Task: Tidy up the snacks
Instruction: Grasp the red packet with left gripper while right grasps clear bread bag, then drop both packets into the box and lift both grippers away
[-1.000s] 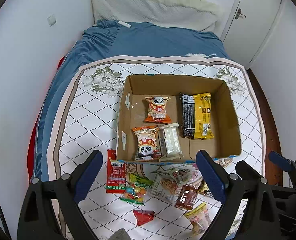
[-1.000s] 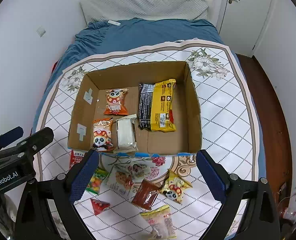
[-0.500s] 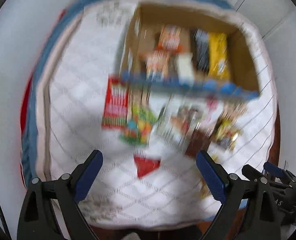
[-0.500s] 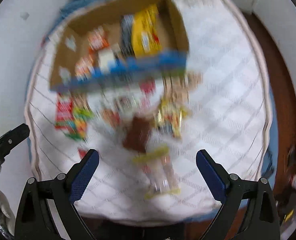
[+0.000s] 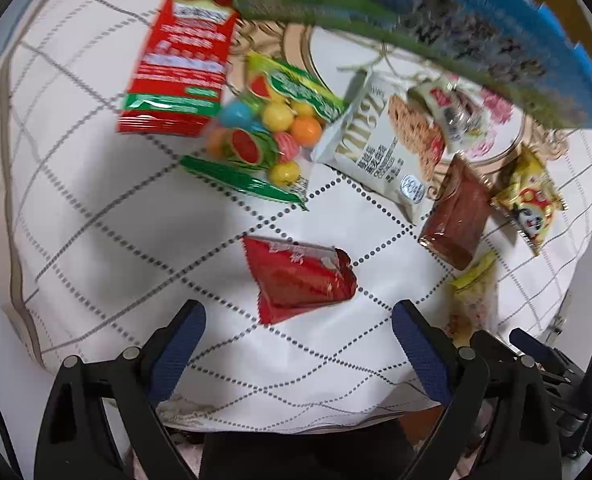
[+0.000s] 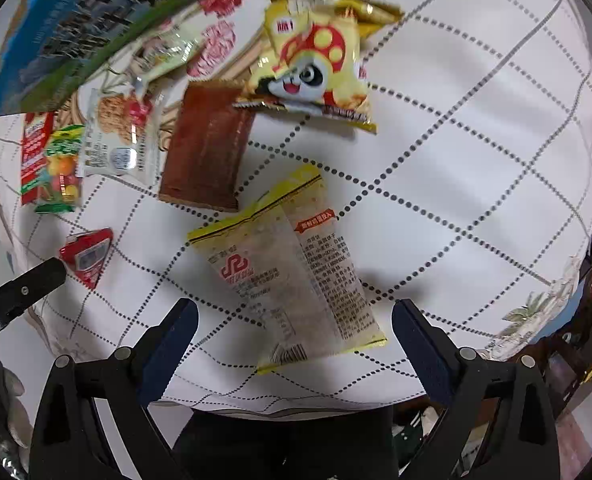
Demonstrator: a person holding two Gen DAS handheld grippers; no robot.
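My left gripper (image 5: 297,334) is open and empty, just short of a small red triangular packet (image 5: 299,280) on the quilted cloth. My right gripper (image 6: 294,334) is open and empty, its fingers either side of the near end of a yellow-edged clear packet (image 6: 292,268). Beyond lie a brown bar (image 6: 208,144), a yellow panda packet (image 6: 315,64), a white cookie packet (image 5: 379,144), a candy-ball bag (image 5: 268,136) and a red flat pack (image 5: 180,60). The cardboard box's printed front wall (image 5: 435,16) fills the top edge; its inside is hidden.
The white cloth's near edge (image 5: 296,412) drops off just in front of both grippers. The left gripper's finger (image 6: 20,288) shows at the left of the right wrist view. Dark floor and clutter (image 6: 575,360) lie to the right.
Both grippers have dropped down and tilted toward the loose snacks in front of the box. The box's inside has left view. Each gripper stays open.
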